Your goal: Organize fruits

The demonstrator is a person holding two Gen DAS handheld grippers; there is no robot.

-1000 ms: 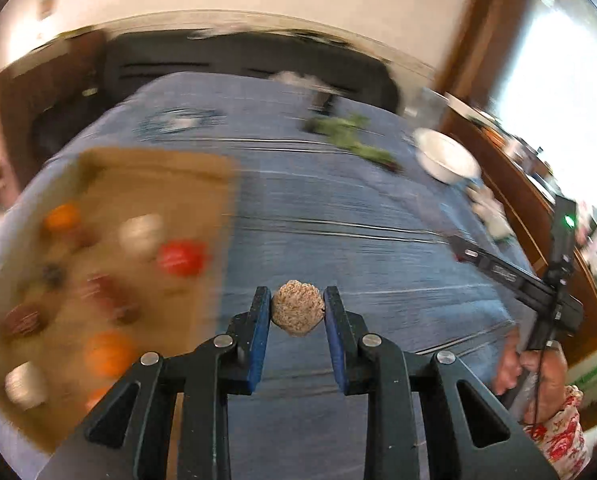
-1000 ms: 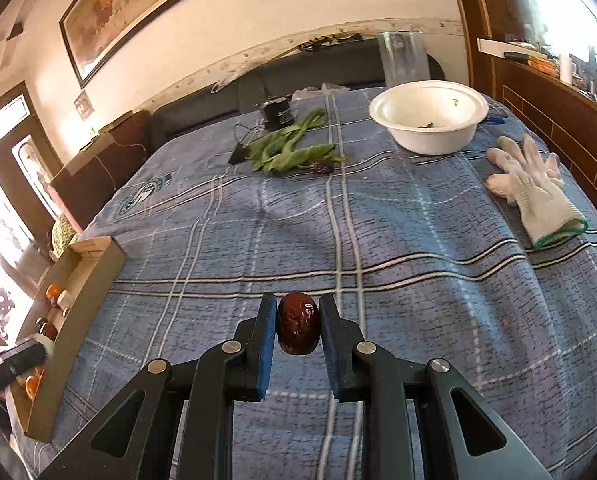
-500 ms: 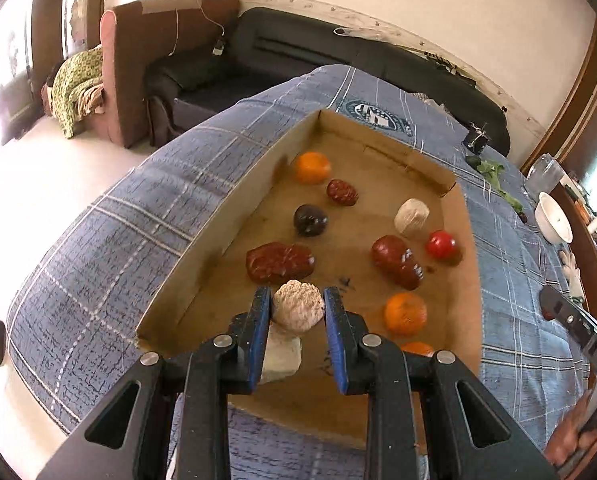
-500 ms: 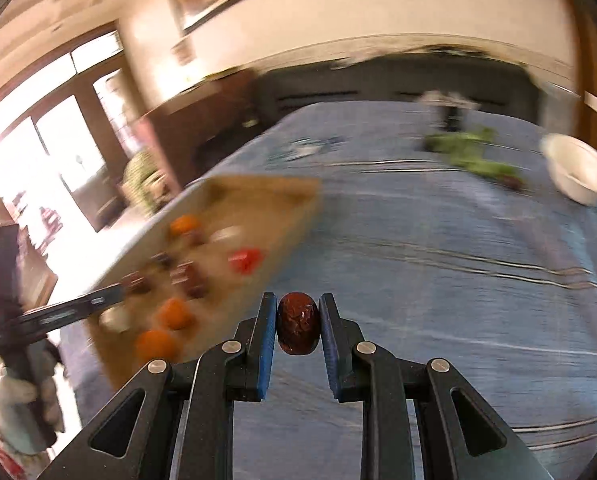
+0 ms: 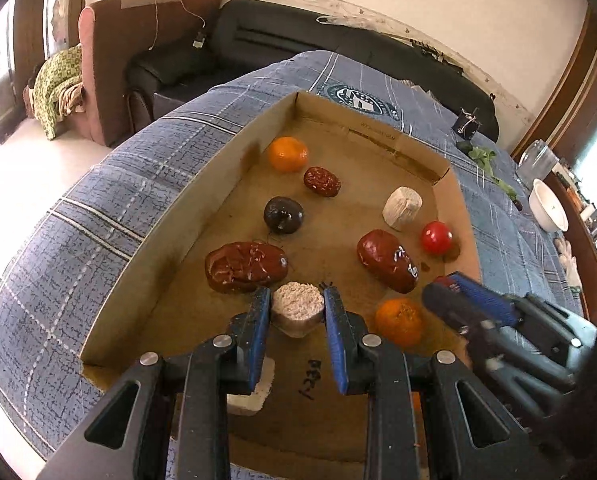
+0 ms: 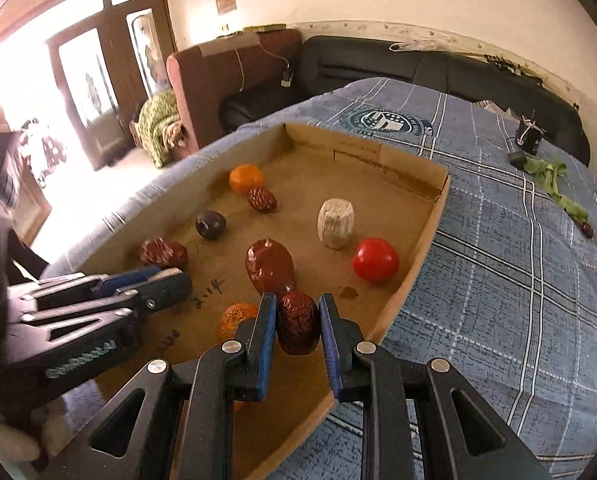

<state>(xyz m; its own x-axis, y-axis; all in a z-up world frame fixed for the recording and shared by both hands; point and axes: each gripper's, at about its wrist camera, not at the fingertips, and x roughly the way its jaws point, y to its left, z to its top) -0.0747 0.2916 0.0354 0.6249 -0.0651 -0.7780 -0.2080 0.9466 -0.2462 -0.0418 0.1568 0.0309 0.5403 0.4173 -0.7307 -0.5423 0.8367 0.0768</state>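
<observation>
A shallow cardboard tray lies on the blue plaid cloth and holds several fruits. My left gripper is low over the tray's near part, its jaws parted around a pale rough chunk that seems to rest on the tray floor with small gaps at the pads. My right gripper holds a dark red date over the tray's near right corner; narrow gaps show beside it. The right gripper also shows in the left wrist view, and the left one in the right wrist view.
In the tray lie two oranges, a cherry tomato, a dark plum, red dates and a pale cylinder. A white bowl and green leaves are at the far right.
Both grippers have swung from the open cloth to over the tray and come down. The left jaws have opened slightly and the pale chunk sits lower between them. The right jaws look slightly wider.
</observation>
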